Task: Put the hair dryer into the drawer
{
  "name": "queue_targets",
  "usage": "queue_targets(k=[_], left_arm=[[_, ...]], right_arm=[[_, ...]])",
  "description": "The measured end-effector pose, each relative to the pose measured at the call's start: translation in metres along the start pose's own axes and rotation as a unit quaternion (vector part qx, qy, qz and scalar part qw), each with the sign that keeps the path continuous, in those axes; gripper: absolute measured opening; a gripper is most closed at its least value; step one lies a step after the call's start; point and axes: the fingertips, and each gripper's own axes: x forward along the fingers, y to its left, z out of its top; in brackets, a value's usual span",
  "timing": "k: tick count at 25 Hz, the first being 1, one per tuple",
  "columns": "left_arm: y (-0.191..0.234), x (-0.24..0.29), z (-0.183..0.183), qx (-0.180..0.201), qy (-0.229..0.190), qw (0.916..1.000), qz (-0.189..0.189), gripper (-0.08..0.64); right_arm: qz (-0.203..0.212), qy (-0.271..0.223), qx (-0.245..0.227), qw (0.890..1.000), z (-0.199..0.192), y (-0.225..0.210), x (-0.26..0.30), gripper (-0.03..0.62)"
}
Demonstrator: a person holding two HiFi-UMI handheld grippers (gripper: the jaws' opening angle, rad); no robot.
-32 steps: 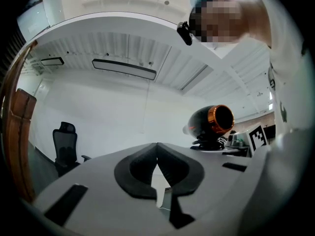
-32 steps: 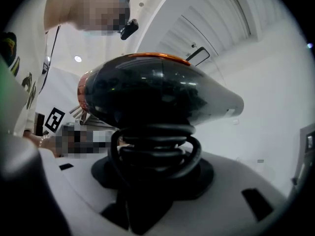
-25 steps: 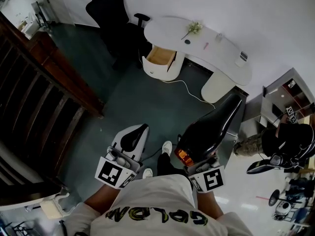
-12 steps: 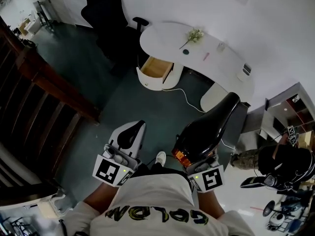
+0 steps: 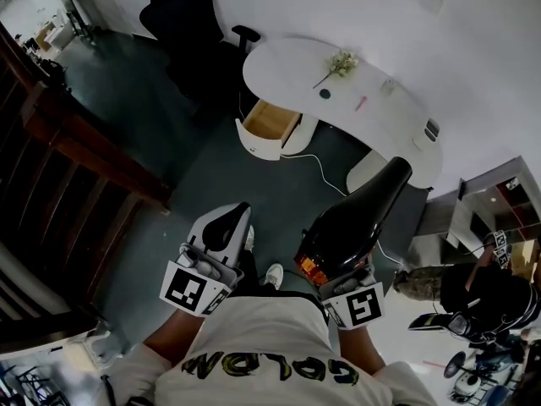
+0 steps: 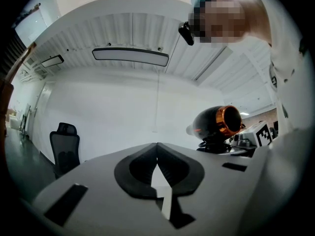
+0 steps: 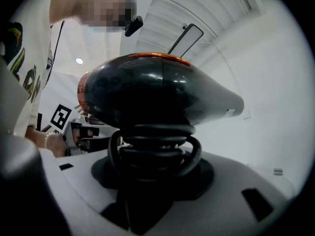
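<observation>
The drawer (image 5: 258, 145) stood open beneath the desk (image 5: 287, 62). Bare floor (image 5: 224, 180) lay open before the desk. There the right gripper (image 7: 152, 181) clamped the hair dryer (image 5: 359, 218) by its handle. The left gripper (image 6: 157, 154) was closed and empty.

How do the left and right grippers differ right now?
The right gripper is shut on the hair dryer, clamping its cord-wrapped handle; the left gripper has its jaws together on nothing. In the head view the hair dryer covers the right gripper, while the left gripper's white top shows bare. Both point roughly toward the desk with the open drawer.
</observation>
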Motion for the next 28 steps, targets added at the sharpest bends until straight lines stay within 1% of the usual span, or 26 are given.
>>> queue_targets(k=[4,7,12,14,19,23,28], left_arm=[[0.028,0.021,0.001,0.000,-0.001,1.0000,-0.002,0.012],[0.058,0.035,0.001,0.000,-0.003,1.0000,-0.002,0.012],[0.120,0.063,0.003,-0.001,-0.004,1.0000,-0.005,0.012],[0.146,0.074,0.006,-0.003,-0.005,1.0000,-0.008,0.012],[0.202,0.097,0.008,-0.005,-0.004,0.9996,-0.026,0.012],[0.230,0.117,0.007,-0.005,-0.001,0.9993,-0.038,0.012],[0.248,0.137,0.002,-0.016,0.002,0.9988,-0.046,0.012]], right_arm=[[0.000,0.008,0.004,1.000,-0.003,-0.010,0.033,0.236],[0.002,0.001,-0.002,1.000,-0.004,-0.015,0.066,0.236],[0.000,0.012,0.005,1.000,-0.007,-0.022,0.134,0.236],[-0.001,0.006,0.001,1.000,-0.006,-0.025,0.162,0.236],[-0.017,0.011,-0.007,1.000,-0.006,-0.033,0.222,0.236],[-0.029,0.014,-0.008,0.999,-0.008,-0.041,0.252,0.236],[-0.036,0.027,-0.003,0.999,-0.019,-0.056,0.273,0.236]])
